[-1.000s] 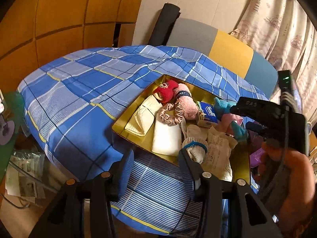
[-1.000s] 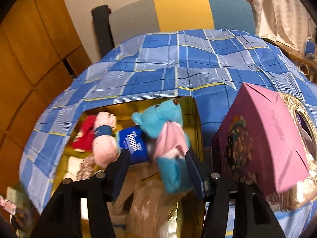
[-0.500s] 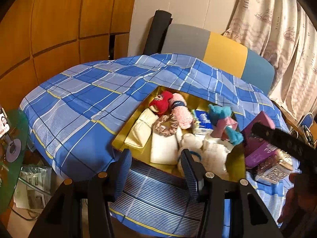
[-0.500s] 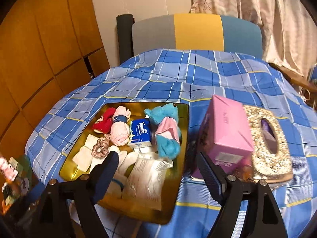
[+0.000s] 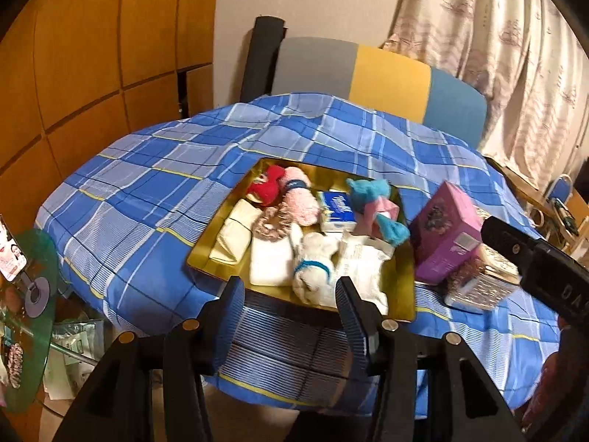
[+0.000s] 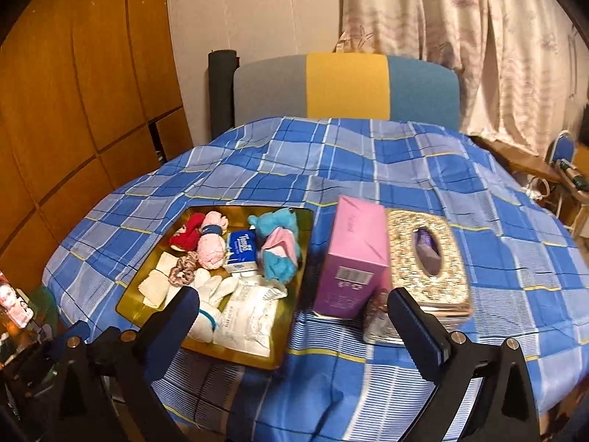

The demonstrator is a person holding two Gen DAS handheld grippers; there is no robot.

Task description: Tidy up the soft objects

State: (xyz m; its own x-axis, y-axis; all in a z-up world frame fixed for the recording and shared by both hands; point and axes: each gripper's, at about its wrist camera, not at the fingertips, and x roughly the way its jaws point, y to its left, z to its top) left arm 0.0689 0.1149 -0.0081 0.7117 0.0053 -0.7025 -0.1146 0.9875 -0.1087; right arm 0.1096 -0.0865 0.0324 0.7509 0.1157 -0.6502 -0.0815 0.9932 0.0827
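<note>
The gold tray point(image 6: 291, 316) is crowded corner to corner with soft items, leaving little gap between them. Just beside its right edge the upright pink box point(image 6: 353, 254) blocks sideways access, with the glittery tissue case point(image 6: 427, 258) seemingly touching that box. Beyond the tray, the checked tabletop point(image 6: 257, 169) lies open toward the chair point(image 6: 346, 84).

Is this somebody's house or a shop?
Probably a home: a table under a blue plaid cloth, patterned curtains, a colour-block chair, and a gold tray of soft things.
</note>
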